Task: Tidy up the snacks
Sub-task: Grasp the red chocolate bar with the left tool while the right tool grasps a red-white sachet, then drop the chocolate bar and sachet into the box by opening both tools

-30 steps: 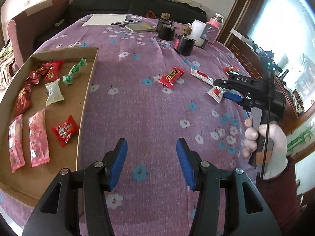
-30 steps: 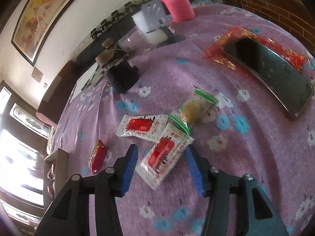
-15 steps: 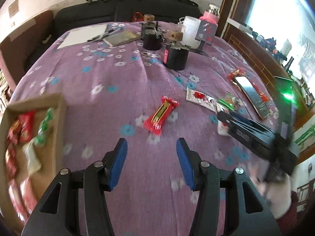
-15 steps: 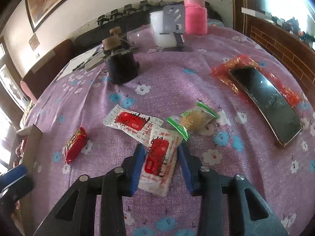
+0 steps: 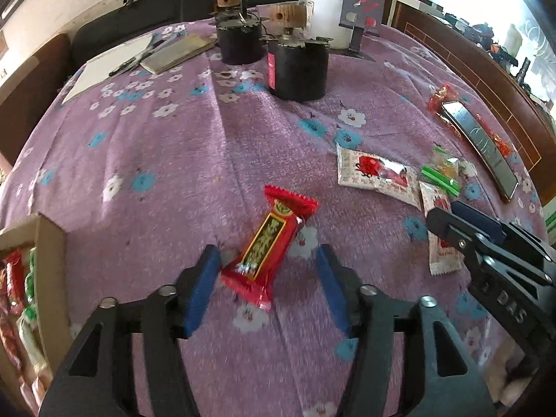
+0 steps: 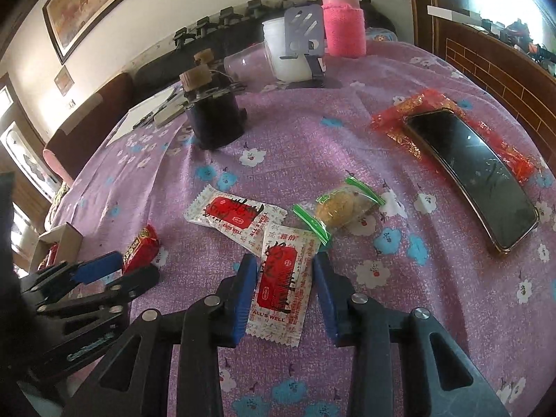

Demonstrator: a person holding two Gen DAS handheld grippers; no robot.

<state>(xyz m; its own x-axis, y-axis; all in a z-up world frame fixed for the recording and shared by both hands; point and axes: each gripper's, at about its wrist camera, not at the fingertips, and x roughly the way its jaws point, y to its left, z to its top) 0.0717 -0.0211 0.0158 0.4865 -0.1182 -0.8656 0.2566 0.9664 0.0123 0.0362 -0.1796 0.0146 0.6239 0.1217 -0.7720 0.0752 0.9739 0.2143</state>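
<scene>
My left gripper (image 5: pixel 266 279) is open with its jaws either side of a red snack bar (image 5: pixel 269 248) lying on the purple cloth; the bar also shows in the right wrist view (image 6: pixel 140 247). My right gripper (image 6: pixel 283 293) is open around a white packet with a red label (image 6: pixel 283 286), its left pad close to the packet's edge. That packet also shows in the left wrist view (image 5: pixel 441 239). A second white packet (image 6: pixel 236 217) and a green-ended cookie pack (image 6: pixel 338 206) lie just beyond. A cardboard box (image 5: pixel 52 264) holding several snacks sits at the left.
A phone (image 6: pixel 472 173) on a red wrapper lies at the right. Two black jars (image 5: pixel 299 69), a white tub (image 6: pixel 285 52), a pink bottle (image 6: pixel 342 24), a notebook and pens (image 5: pixel 146 57) stand at the back of the table.
My left gripper swung away from the box and came down over the red snack bar. My right gripper stayed over the white packet, and its jaws have narrowed around it.
</scene>
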